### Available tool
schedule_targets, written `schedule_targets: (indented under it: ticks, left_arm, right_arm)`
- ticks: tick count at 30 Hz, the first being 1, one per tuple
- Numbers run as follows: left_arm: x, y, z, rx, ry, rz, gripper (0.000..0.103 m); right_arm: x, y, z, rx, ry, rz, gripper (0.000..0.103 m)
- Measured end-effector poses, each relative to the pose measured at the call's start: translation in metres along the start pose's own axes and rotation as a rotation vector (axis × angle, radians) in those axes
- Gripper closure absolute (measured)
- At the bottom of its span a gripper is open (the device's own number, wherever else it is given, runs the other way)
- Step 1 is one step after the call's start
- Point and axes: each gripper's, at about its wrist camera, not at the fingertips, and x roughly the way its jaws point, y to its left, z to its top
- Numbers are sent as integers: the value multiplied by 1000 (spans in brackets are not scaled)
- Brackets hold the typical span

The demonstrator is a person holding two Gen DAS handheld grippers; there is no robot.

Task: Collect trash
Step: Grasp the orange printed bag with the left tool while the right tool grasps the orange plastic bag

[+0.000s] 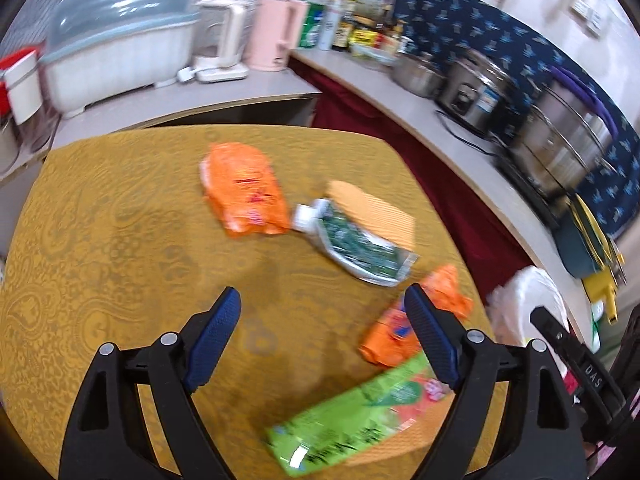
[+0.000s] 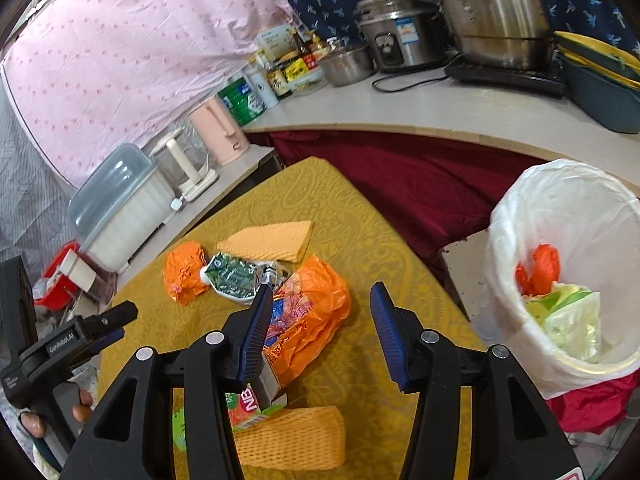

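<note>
**Wrappers still on the cloth, bin waiting at three o'clock**

Nearest my lens, the left gripper [image 1: 322, 314] hangs over the gold tablecloth [image 1: 100, 240] with its jaws spread wide and nothing between them. From there, at five o'clock, lies the green wrapper [image 1: 352, 416], blurred; just beyond it at two o'clock sits a crumpled orange wrapper [image 1: 392, 336], partly behind my right finger. Further out at twelve o'clock are the larger orange bag [image 1: 244, 192] and the green foil pouch [image 1: 352, 244], which rests against a ribbed orange foam sheet [image 1: 372, 208].

Moving right, the right gripper [image 2: 322, 312] is also parted and empty, poised above the orange bag [image 2: 312, 320]. A second foam sheet [image 2: 292, 436] lies at six o'clock under it. The lined trash bin [image 2: 560, 208] stands off the table at three o'clock, with orange and pale green scraps already inside.

My judgement: the right side should take the orange bag. I would drop straight down, straddle a bunched ridge of plastic instead of a flat part, close fully, then lift clear of the pouch before swinging to the bin. Thin film may slip, so I pinch deep.
</note>
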Motion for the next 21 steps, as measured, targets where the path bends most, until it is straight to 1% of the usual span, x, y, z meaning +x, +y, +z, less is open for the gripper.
schedule_targets:
  ticks: [7, 12, 18, 21]
  left_arm:
    - [31, 43, 22, -79, 18, 37, 23]
    - [59, 61, 37, -114, 40, 54, 23]
    - [98, 77, 52, -168, 76, 73, 23]
    - [113, 80, 56, -178, 90, 75, 24]
  right_arm:
    - [52, 8, 0, -18, 67, -25, 54]
    - [86, 5, 3, -18, 106, -42, 54]
    - [111, 2, 2, -19, 141, -53, 54]
    - [118, 3, -2, -24, 155, -52, 54]
